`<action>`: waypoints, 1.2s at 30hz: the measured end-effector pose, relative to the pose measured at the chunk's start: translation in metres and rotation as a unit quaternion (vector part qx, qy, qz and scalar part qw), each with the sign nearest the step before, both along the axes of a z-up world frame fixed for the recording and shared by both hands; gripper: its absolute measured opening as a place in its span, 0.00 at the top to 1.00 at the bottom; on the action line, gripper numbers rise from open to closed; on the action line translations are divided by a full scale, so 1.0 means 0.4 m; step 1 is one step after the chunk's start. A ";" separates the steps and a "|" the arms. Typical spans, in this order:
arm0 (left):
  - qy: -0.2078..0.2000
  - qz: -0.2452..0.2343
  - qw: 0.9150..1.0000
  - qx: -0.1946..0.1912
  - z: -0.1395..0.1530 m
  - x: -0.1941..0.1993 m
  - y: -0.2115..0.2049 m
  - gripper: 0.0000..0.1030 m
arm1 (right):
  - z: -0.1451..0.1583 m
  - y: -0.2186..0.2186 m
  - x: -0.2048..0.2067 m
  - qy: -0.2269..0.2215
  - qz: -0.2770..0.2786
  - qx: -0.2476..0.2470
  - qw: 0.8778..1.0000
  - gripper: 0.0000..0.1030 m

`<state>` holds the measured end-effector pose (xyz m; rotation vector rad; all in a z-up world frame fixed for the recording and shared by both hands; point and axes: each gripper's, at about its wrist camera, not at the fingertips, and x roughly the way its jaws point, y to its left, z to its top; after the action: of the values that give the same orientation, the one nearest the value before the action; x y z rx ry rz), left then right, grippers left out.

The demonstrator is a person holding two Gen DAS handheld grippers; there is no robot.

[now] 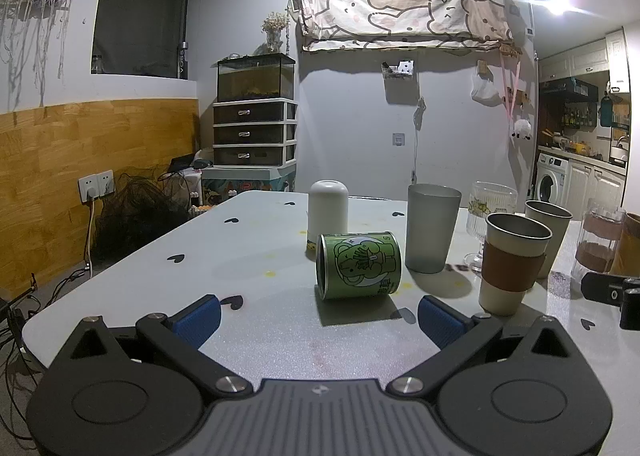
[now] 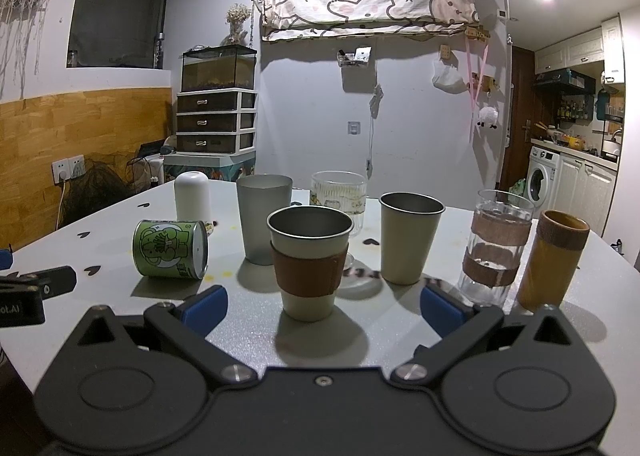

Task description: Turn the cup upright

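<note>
Left tool [image 1: 319, 320] is spread wide with nothing in it, blue pads [image 1: 198, 320] hovering low over the pale speckled bench [image 1: 280, 336]. Dead ahead at 12 o'clock, close but not touching, is the green cartoon-printed cup [image 1: 358, 265] lying on its side, one round end facing 9 o'clock. Right tool [image 2: 323, 310] is also wide and empty, parked in front of the grey metal cup with the brown sleeve [image 2: 309, 262]; from there the green one [image 2: 171, 255] sits off at 10 o'clock.

If it were me, I'd come in with the left, pinch across the rounded wall near the middle, lift a touch, then roll the wrist so it doesn't scrape or bump the frosted grey tumbler [image 1: 432, 228] at 1 o'clock or the white domed container [image 1: 328, 212] right behind it.

Hard to tell which end is the open mouth, honestly; neither view looks inside. The far side's hidden too, and it looks like it would roll.
</note>
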<state>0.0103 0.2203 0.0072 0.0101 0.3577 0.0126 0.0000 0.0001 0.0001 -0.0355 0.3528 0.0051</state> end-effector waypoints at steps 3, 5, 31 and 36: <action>0.000 0.000 1.000 0.000 -0.001 0.000 -0.001 0.00 | 0.000 0.000 0.000 0.000 0.000 0.000 1.000 0.00; 0.001 0.000 1.000 0.000 -0.001 0.001 -0.001 0.00 | 0.000 0.000 0.000 0.000 0.000 0.000 1.000 0.00; 0.002 0.001 1.000 0.000 0.002 0.007 0.000 0.00 | 0.000 0.000 0.000 0.001 0.000 0.000 1.000 0.00; 0.002 0.001 1.000 0.000 -0.015 0.007 -0.004 0.00 | 0.000 0.000 0.000 0.001 0.000 0.000 1.000 0.00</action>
<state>0.0130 0.2187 0.0012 0.0099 0.3609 0.0142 0.0001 0.0001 0.0001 -0.0353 0.3550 0.0050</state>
